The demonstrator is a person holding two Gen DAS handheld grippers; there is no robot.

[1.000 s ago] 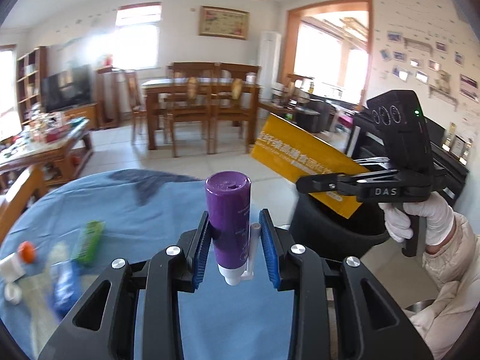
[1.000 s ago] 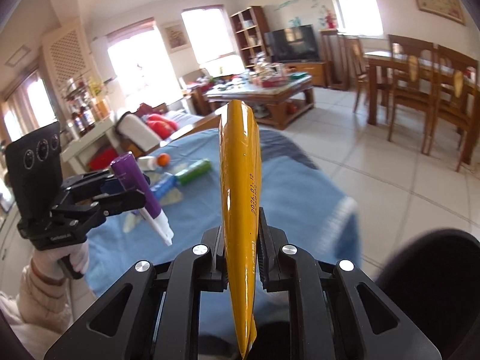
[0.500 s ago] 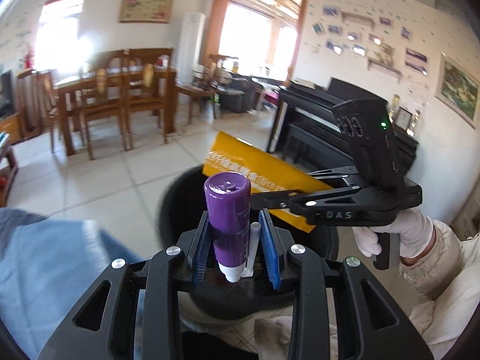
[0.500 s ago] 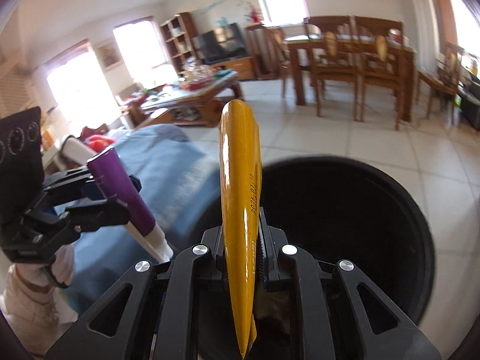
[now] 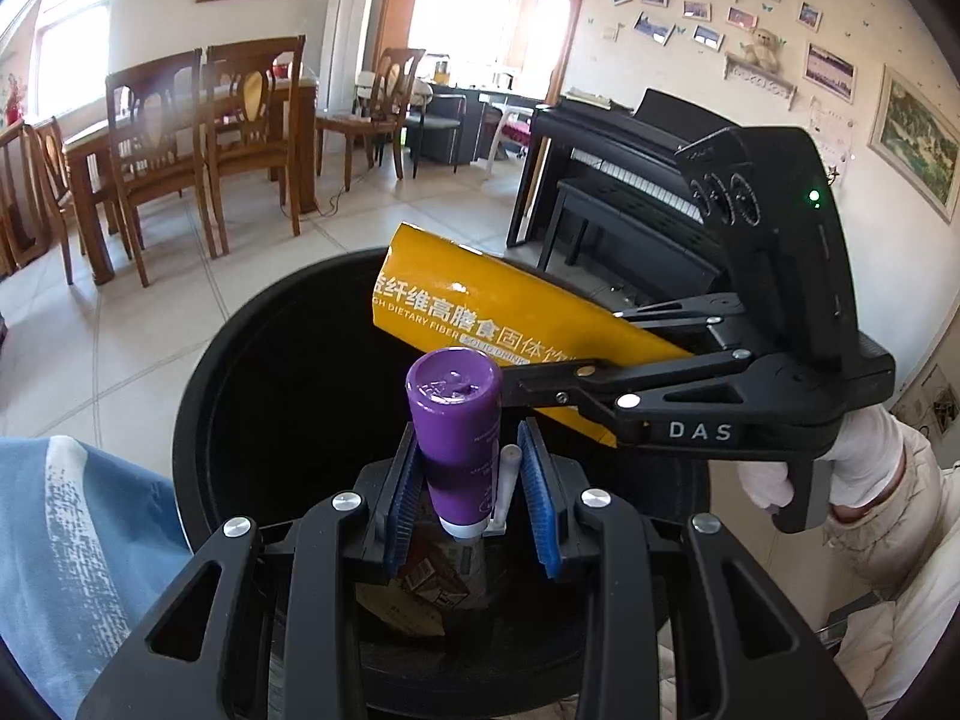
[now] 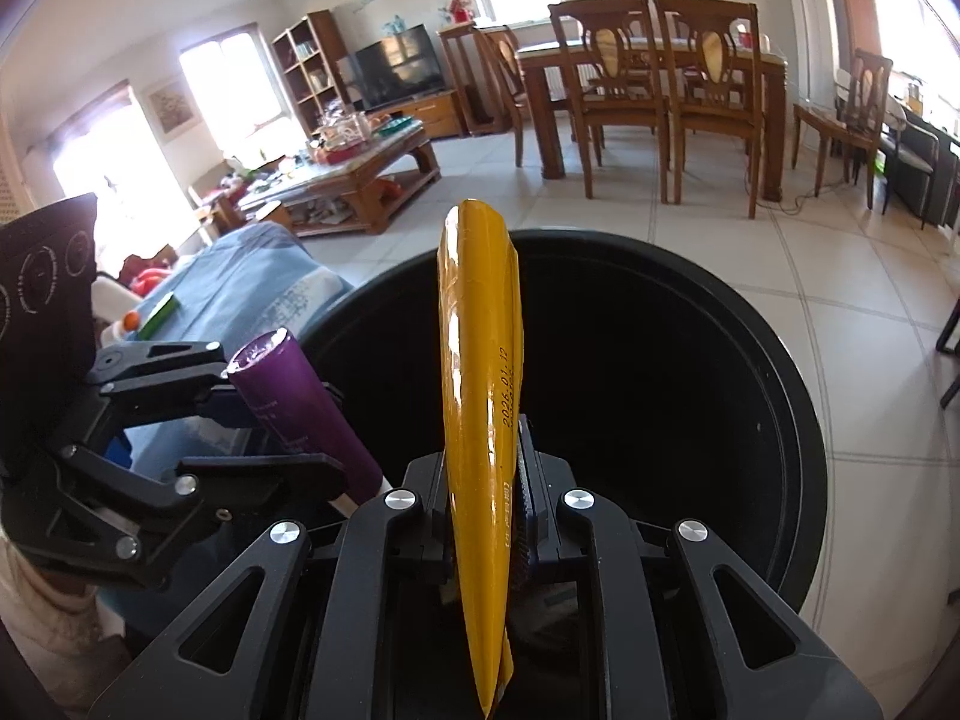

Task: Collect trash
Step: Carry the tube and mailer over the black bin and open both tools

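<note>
In the left wrist view the purple bottle and the left tongs cover most of what lies in the black bin; only a scrap of printed packaging shows, its print too small to read. The right tongs hide the near end of the yellow packet. In the right wrist view the bin's interior is black shadow, and the small items on the blue-covered surface cannot be identified.

Left hand-held gripper and right hand-held gripper are both clamped, held close together, fingers crossing.
</note>
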